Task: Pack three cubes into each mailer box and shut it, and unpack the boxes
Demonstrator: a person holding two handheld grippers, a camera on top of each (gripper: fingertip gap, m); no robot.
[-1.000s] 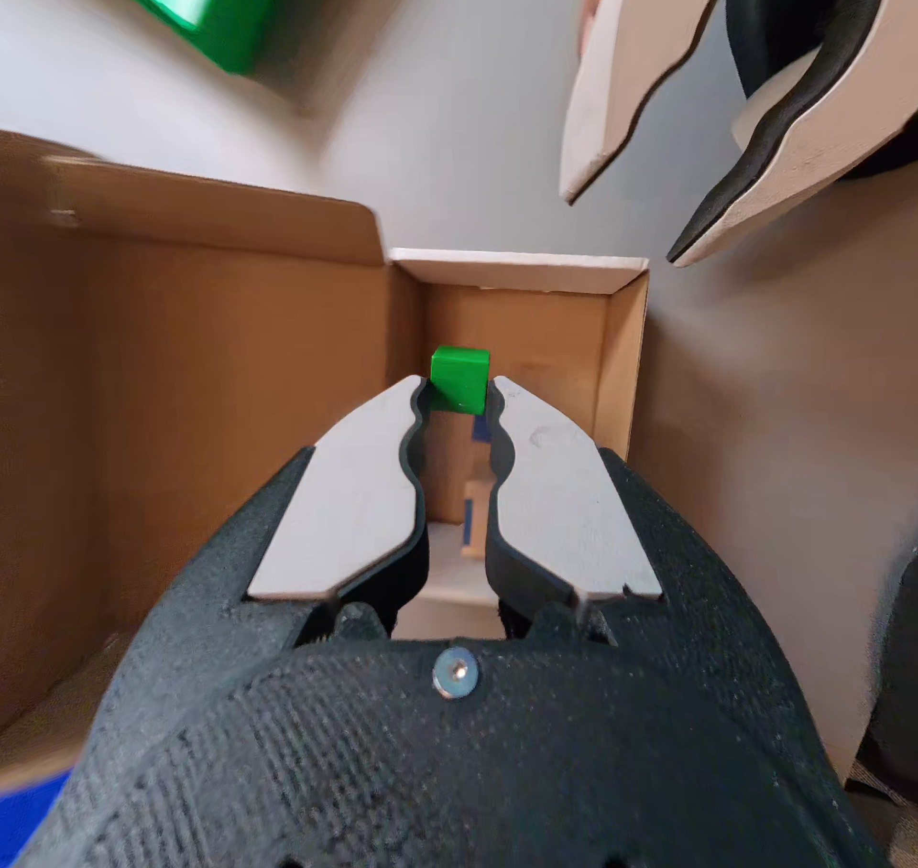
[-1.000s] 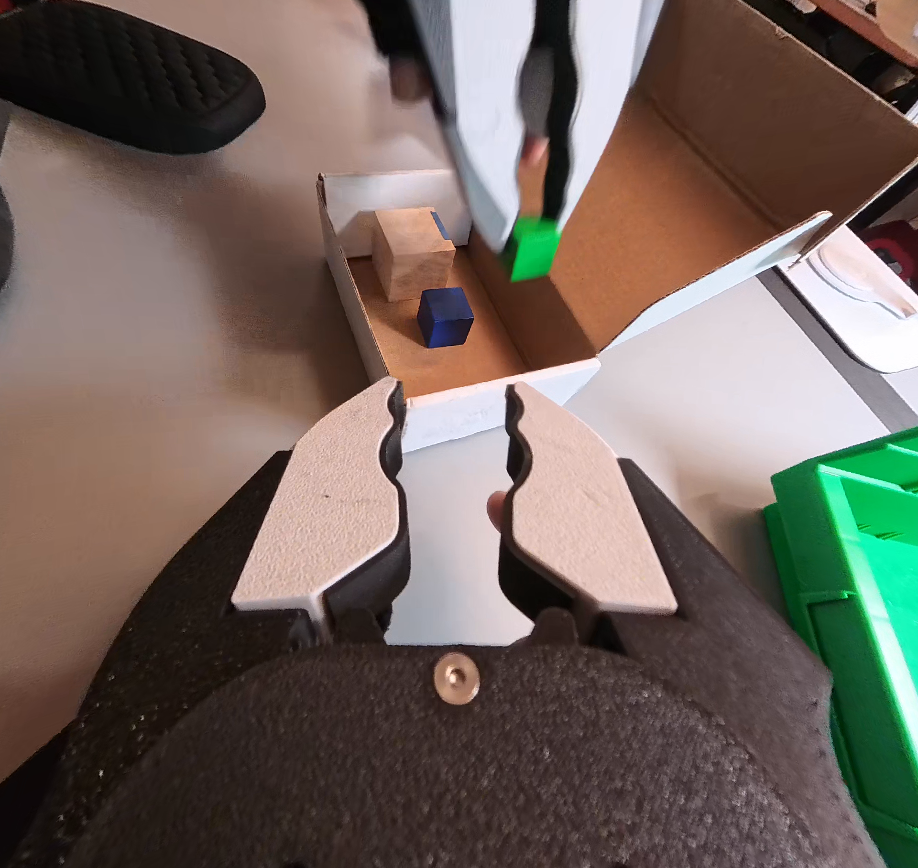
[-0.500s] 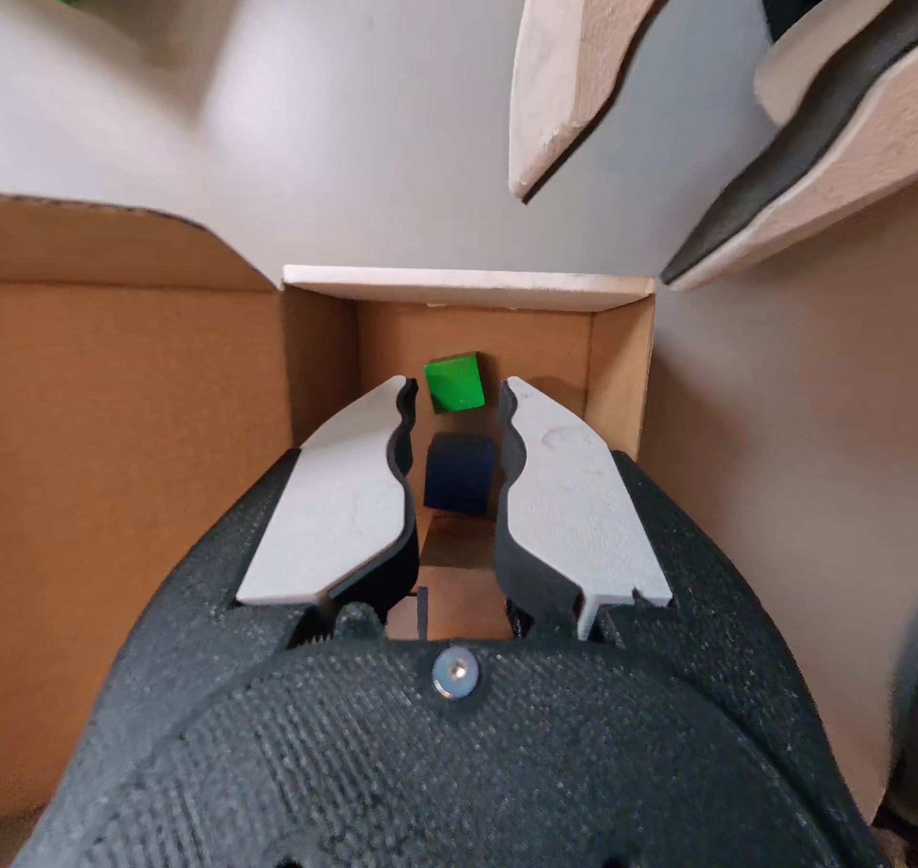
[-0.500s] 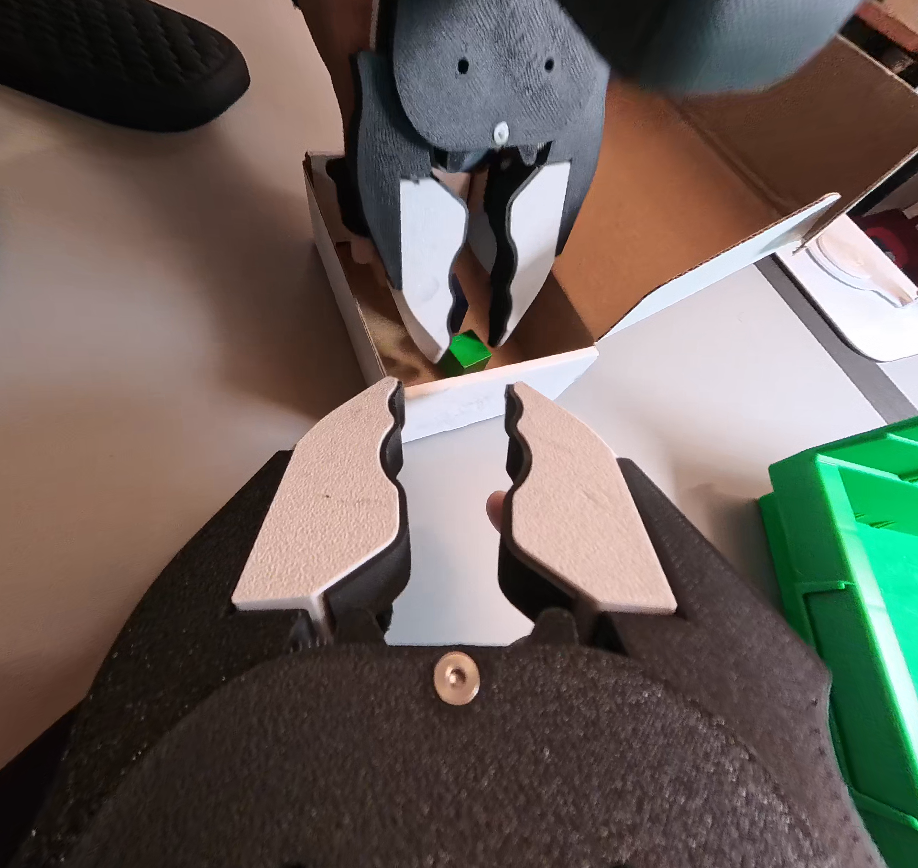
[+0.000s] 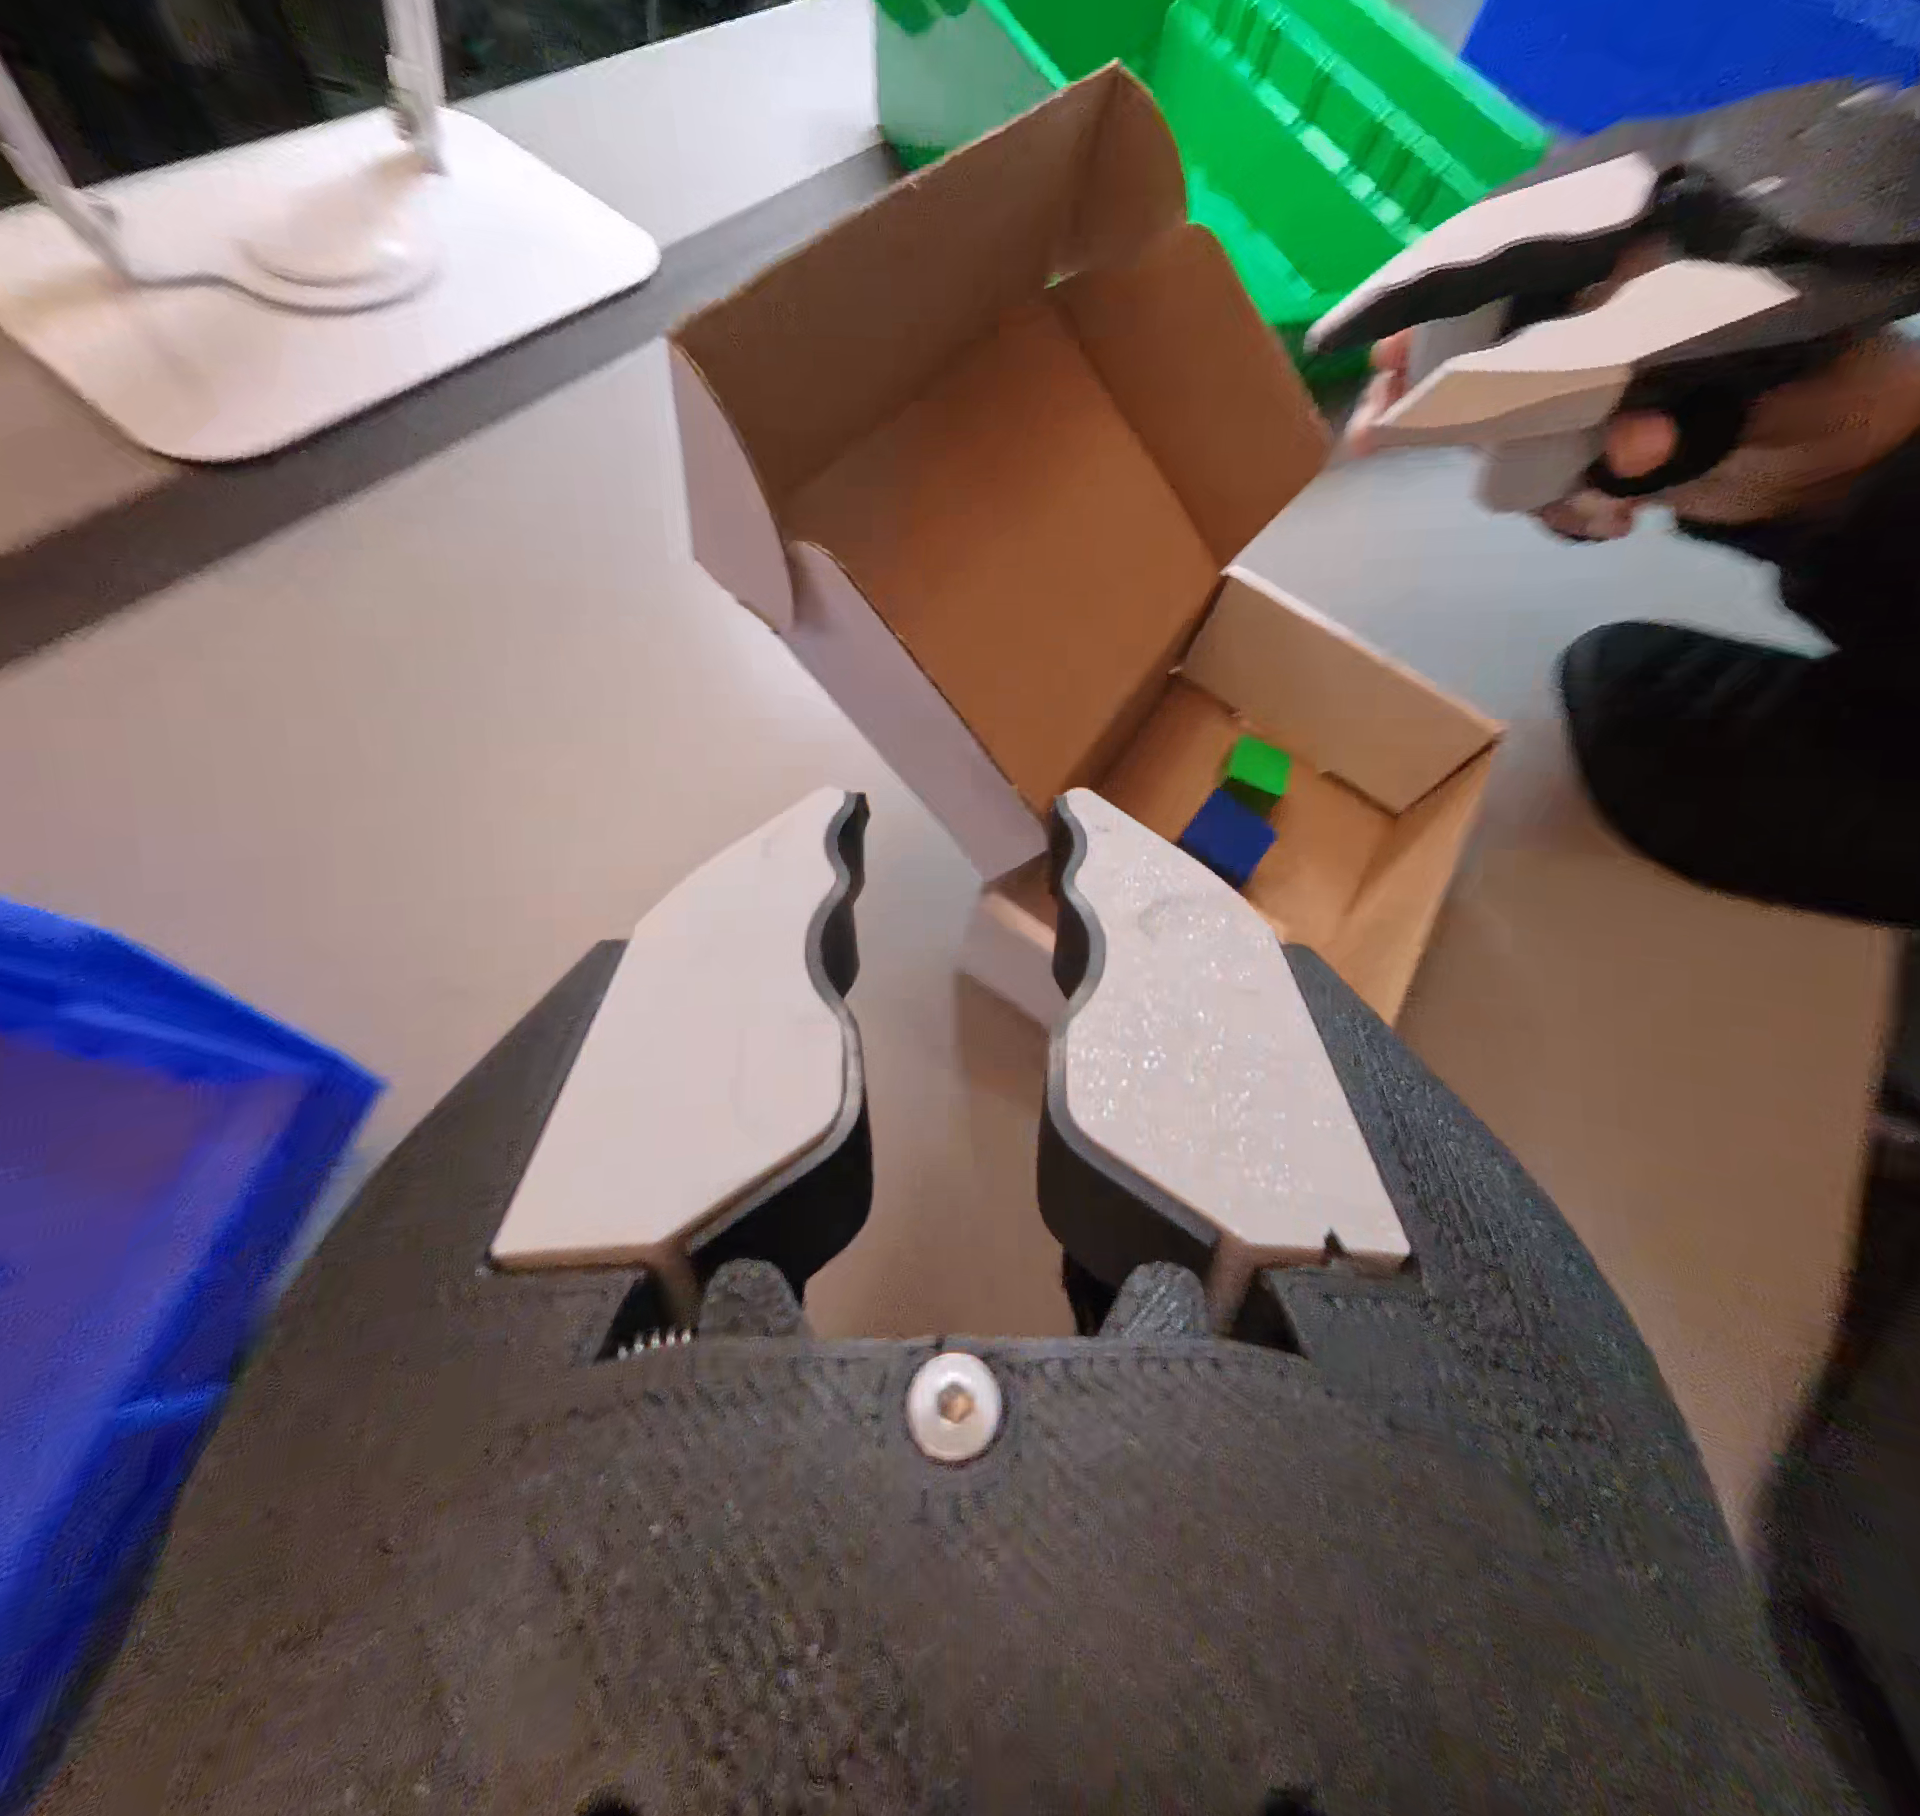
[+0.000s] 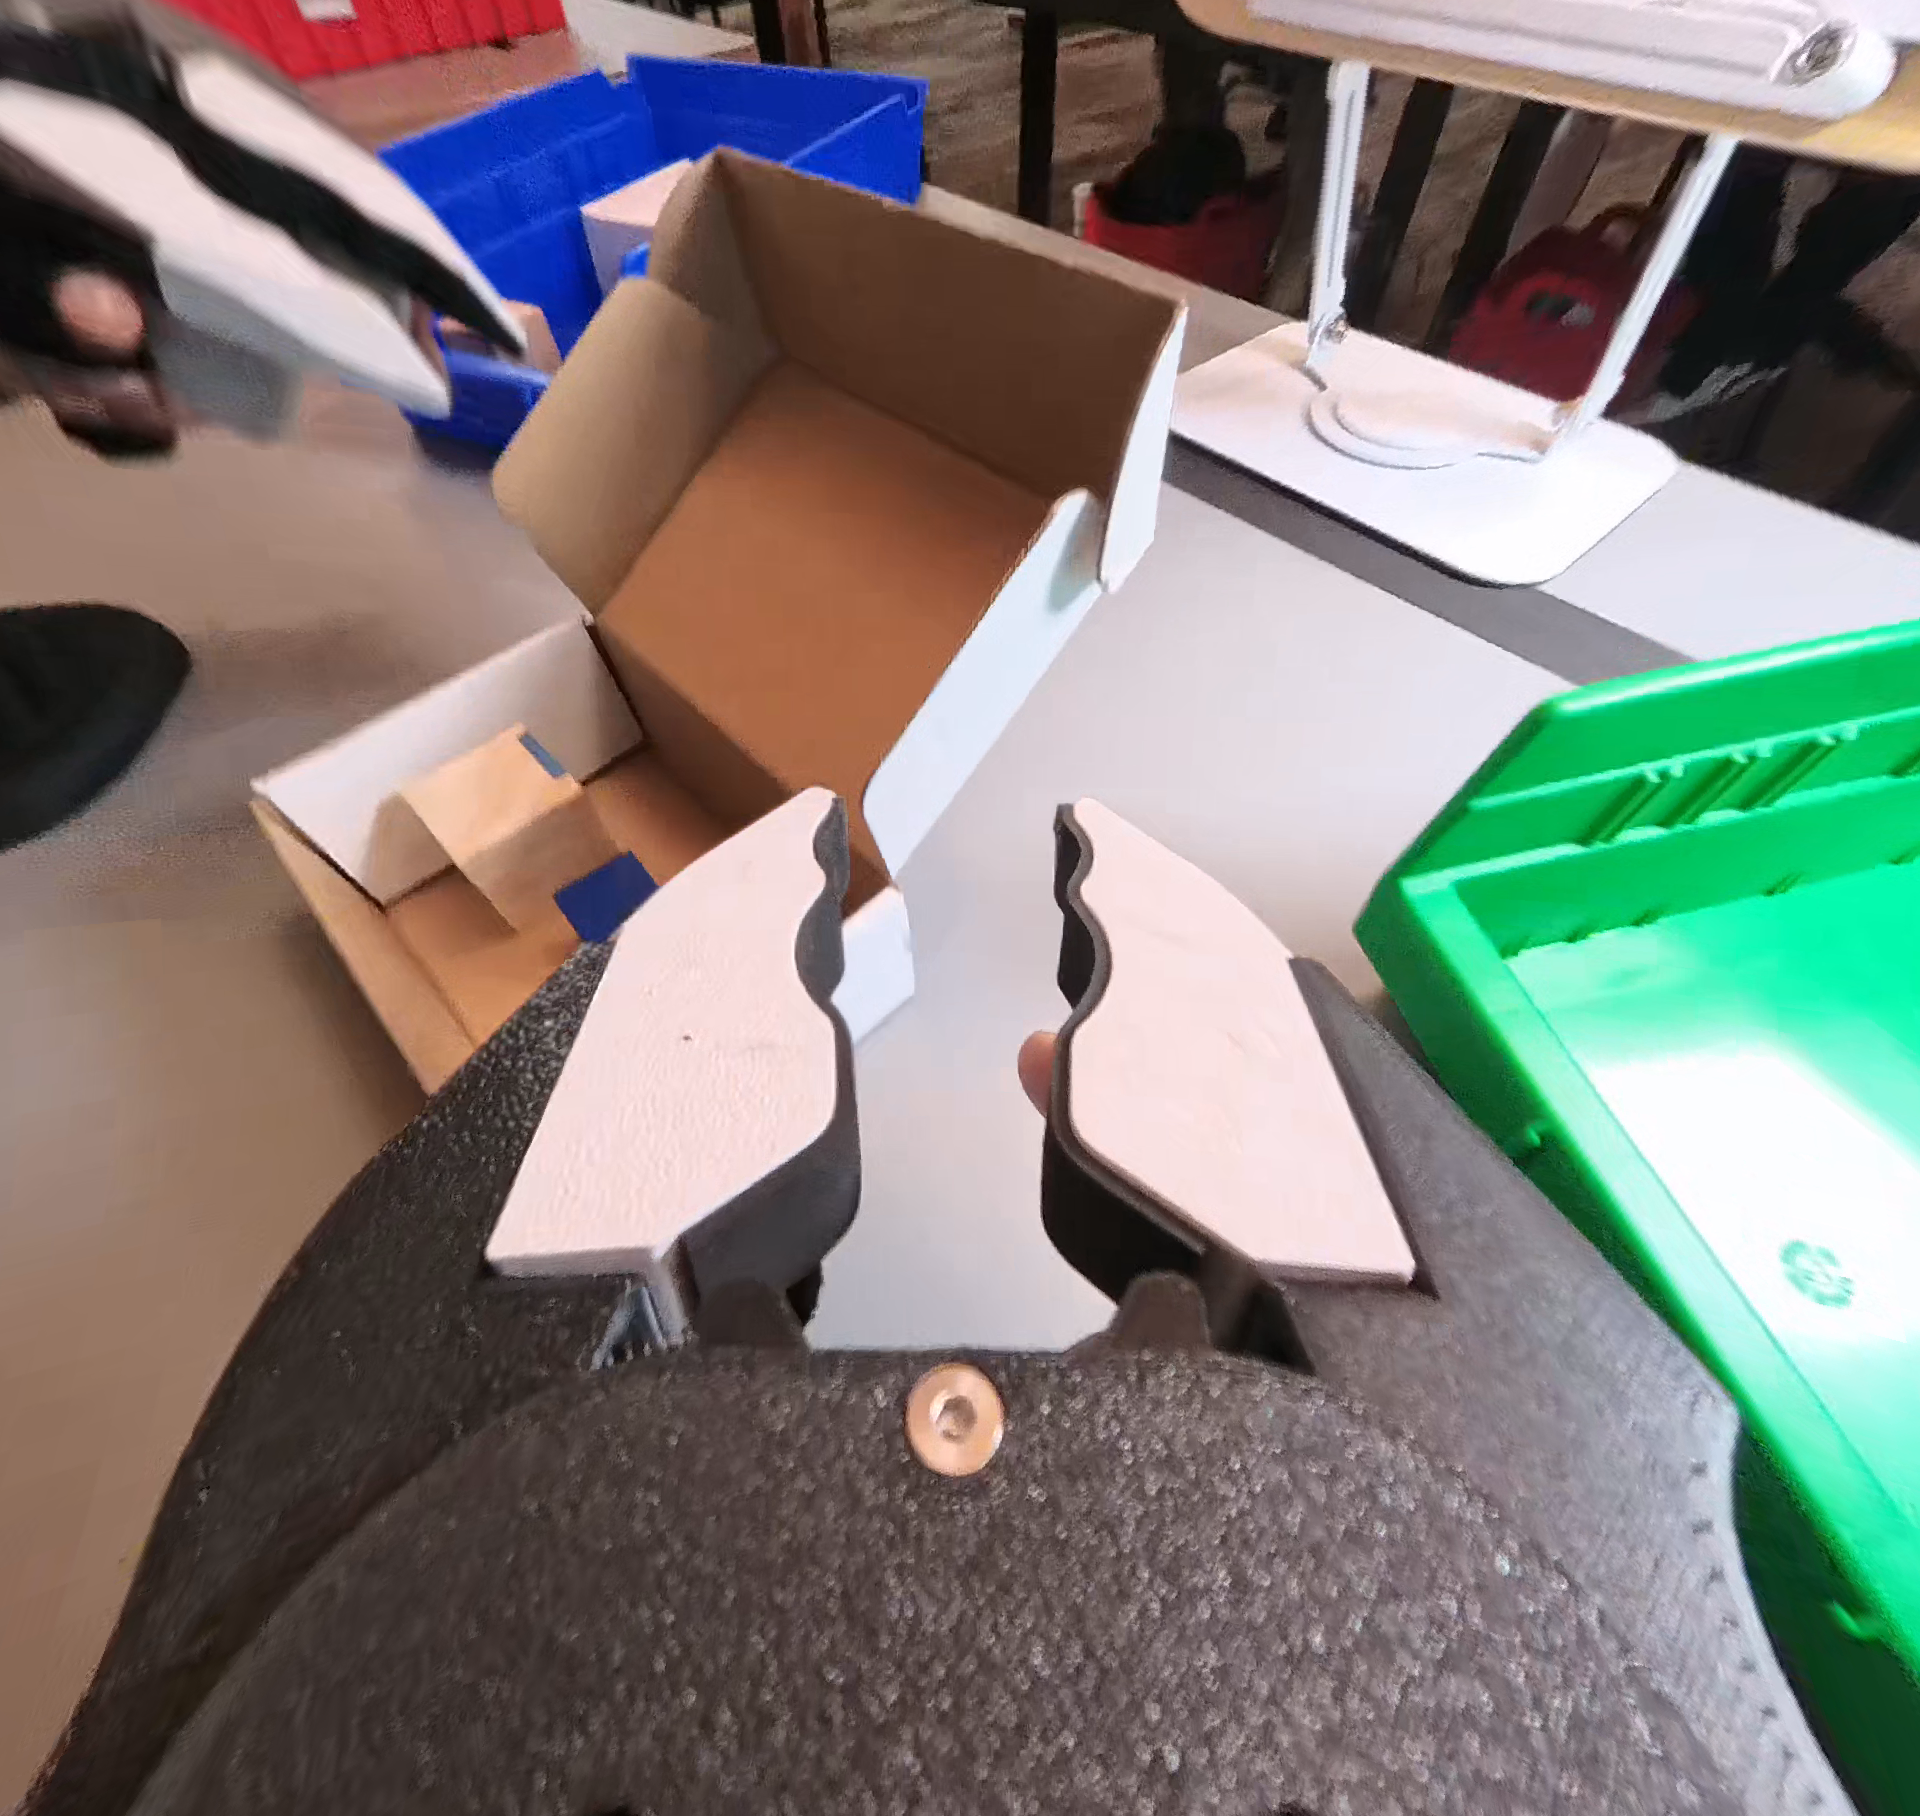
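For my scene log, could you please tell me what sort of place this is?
Probably a shared workroom or lab, not a home: a plain work table with green and blue storage bins, a white stand base, and further tables behind.

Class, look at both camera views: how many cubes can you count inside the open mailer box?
3. A green cube lies nearest one end wall, a blue cube beside it, and a larger wooden cube at the other end of the mailer box. Others may be hidden.
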